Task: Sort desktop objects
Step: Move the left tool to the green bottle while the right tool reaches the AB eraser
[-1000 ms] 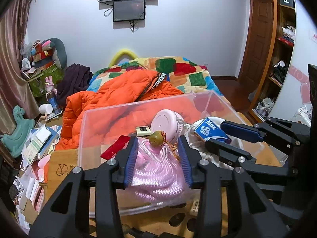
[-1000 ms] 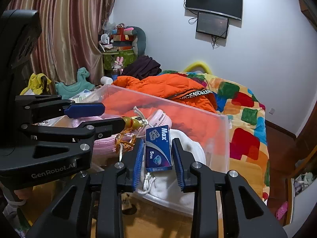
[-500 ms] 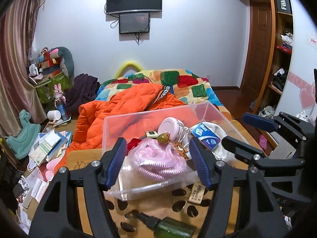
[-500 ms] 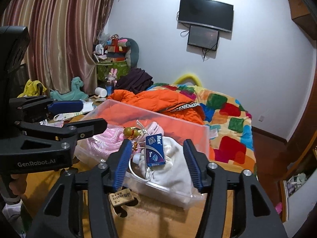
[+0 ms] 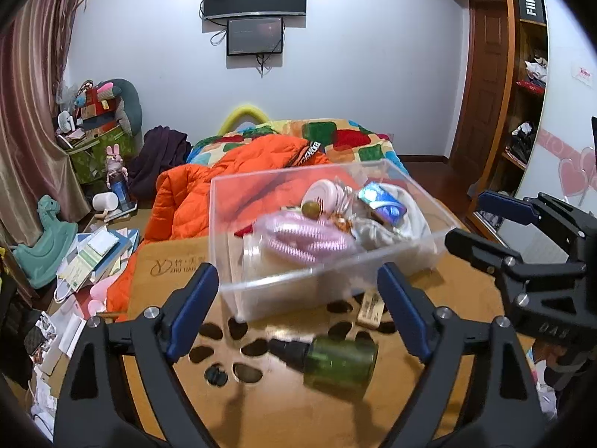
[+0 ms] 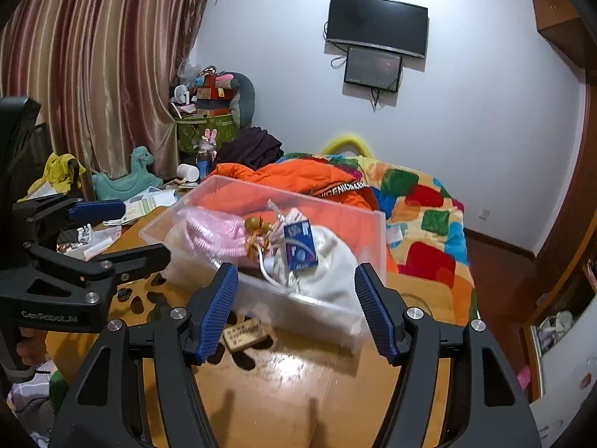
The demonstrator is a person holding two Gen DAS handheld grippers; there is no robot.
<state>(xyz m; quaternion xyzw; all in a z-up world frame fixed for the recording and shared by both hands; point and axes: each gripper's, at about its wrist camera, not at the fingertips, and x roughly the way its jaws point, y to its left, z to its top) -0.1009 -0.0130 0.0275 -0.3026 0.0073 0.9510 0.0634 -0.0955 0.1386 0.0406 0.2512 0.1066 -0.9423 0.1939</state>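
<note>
A clear plastic bin [image 5: 321, 276] stands on the wooden table [image 5: 261, 407]. In it lie a pink coiled rope [image 5: 309, 239], a blue tissue pack [image 5: 382, 205], a white cloth [image 6: 328, 272] and a beaded charm [image 6: 255, 226]. My left gripper [image 5: 296, 272] hangs back from the bin's near wall, its jaws opening and holding nothing. The right gripper [image 6: 296, 272] is also back from the bin, jaws opening and empty; the tissue pack [image 6: 300, 244] sits in the bin beyond it. A green bottle [image 5: 339, 362] lies on its side between the left fingers' bases. A small wooden tag [image 6: 244, 334] rests beside the bin.
Behind the table is a bed with an orange jacket [image 5: 231, 179] and a patchwork quilt [image 6: 421, 201]. Papers and toys [image 5: 93, 250] crowd the floor at left. Shelves [image 5: 530, 86] stand at right, curtains [image 6: 93, 56] at far left. The tabletop has dark oval cut-outs [image 5: 246, 371].
The left gripper let go of the pink rope and the right let go of the tissue pack. Both widened and drew back from the bin, bringing the green bottle into view.
</note>
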